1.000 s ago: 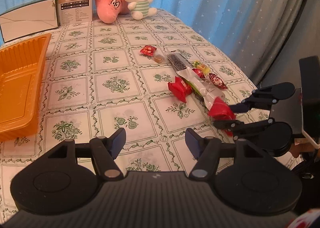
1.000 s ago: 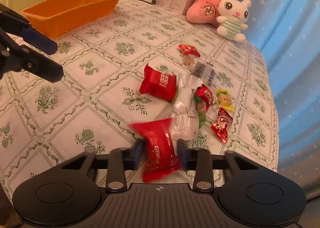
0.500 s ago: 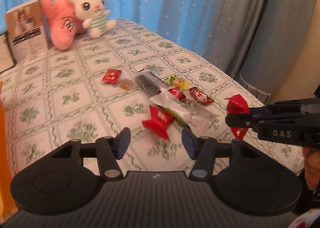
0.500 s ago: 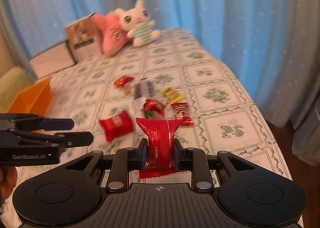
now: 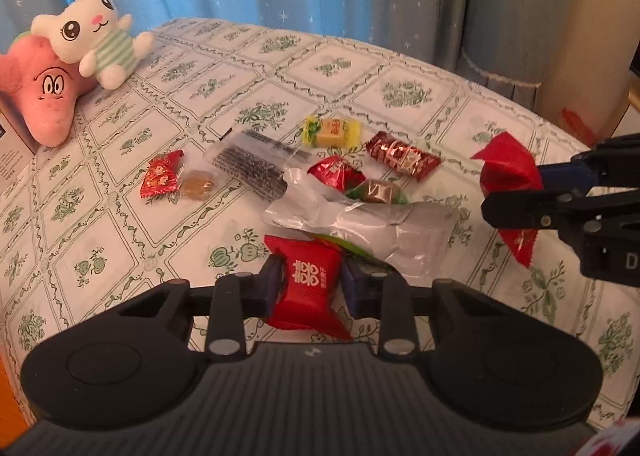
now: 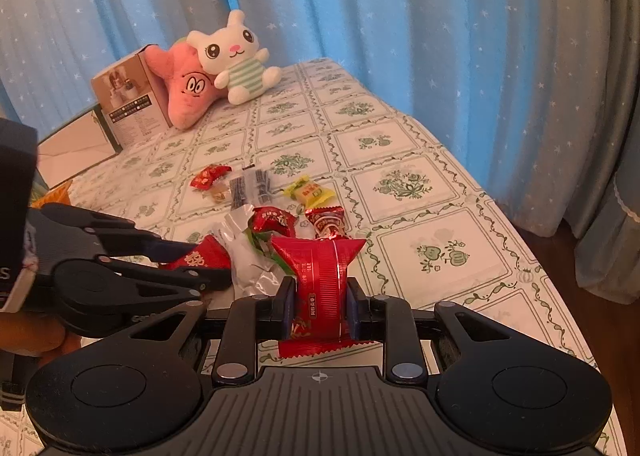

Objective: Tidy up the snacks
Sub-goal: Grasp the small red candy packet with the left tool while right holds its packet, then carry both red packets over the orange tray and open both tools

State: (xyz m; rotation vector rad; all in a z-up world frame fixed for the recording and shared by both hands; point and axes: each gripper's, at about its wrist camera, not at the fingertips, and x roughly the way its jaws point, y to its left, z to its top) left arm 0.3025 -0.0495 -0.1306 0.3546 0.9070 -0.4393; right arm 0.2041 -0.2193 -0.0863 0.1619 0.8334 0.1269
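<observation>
left gripper (image 5: 307,283) clamps a red square candy (image 5: 310,288); right gripper (image 6: 319,306) pinches a red packet (image 6: 320,288), long axis upright.

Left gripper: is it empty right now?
No, the left gripper is closed on a red snack packet with white characters, its two fingers pressing the packet's sides.

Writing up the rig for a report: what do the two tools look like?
Both the left tool and right tool are matte black plastic, with ribbed bodies, round side discs, silver pivot screws and dark blue finger pads. White lettering marks their sides.
</observation>
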